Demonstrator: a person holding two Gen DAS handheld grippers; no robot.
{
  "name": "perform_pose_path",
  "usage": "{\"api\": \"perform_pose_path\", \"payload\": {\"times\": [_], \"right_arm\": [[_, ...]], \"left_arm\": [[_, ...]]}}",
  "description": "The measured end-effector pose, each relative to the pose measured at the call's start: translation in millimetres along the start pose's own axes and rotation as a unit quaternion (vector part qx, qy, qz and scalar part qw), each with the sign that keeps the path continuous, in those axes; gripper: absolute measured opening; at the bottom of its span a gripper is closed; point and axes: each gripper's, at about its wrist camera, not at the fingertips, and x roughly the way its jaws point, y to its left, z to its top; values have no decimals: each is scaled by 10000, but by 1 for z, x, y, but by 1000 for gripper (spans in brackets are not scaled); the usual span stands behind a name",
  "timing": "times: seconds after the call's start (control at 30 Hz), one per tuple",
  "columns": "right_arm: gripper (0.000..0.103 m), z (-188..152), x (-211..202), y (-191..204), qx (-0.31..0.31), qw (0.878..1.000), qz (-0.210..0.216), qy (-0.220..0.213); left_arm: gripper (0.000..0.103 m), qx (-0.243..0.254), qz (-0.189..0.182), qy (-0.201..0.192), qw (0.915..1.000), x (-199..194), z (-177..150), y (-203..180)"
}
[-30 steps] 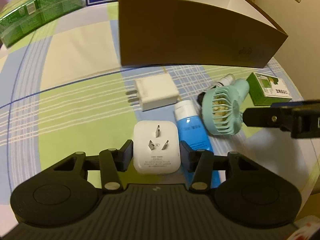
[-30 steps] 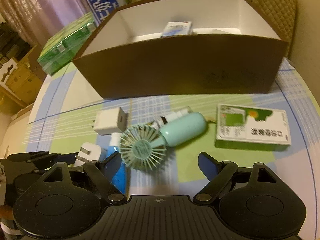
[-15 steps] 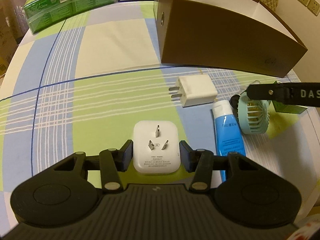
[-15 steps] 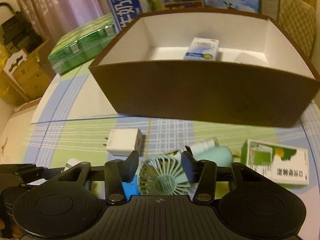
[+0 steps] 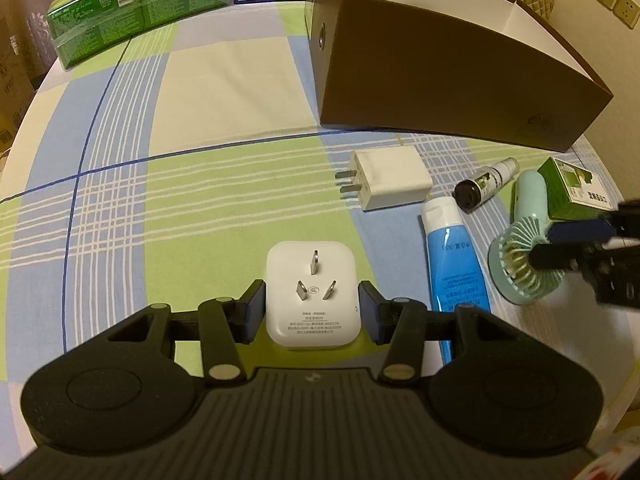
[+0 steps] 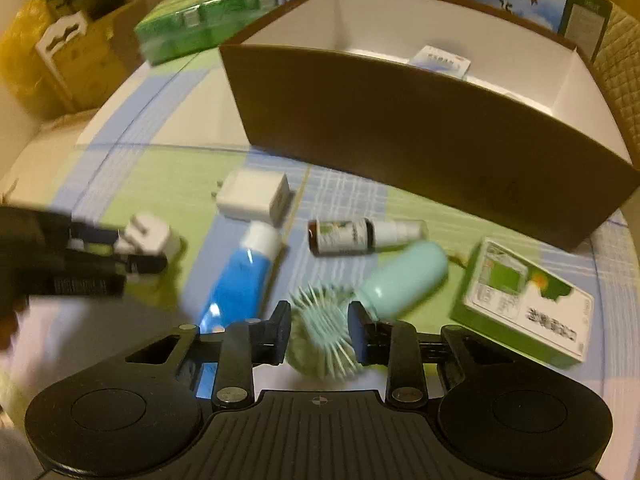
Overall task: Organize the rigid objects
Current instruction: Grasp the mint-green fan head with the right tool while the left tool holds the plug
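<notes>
Lift straight up, right hand-held gripper (image 6: 319, 338) clamped on mint handheld fan (image 6: 360, 304), left hand-held gripper (image 5: 311, 312) pinching white smart plug (image 5: 312, 294), clearing brown box (image 6: 420, 128) wall.

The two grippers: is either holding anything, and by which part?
Left gripper clamps the white plug adapter by its sides. Right gripper is shut on the mint handheld fan at its round head.

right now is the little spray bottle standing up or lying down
Lying down: the spray bottle rests on its side on the checked tablecloth, white nozzle end toward the green box.
</notes>
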Motion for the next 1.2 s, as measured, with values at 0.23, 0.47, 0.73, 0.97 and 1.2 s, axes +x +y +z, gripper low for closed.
{"api": "perform_pose_path", "payload": {"times": [0.23,0.47,0.73,0.97,1.2], "right_arm": [[29,-25,-16,-24,596,9981,-118,96],[76,-7,-18,-19,1579,9871,-129,-212],[76,3,23,-7,1550,9866,-497,111],[61,-10,28,-11,1236,9915,-414,37],[61,-31,14,-17,612,9980,-134,110]], "left_arm": [[45,55,-40,15,10000,-3,-6,-4],[45,94,-43,35,9999,-3,-6,-3],[45,129,1,16,9999,-2,-7,-5],[45,117,17,-3,9999,-2,-7,-8],[45,211,-55,41,9998,-3,-8,-12]]}}
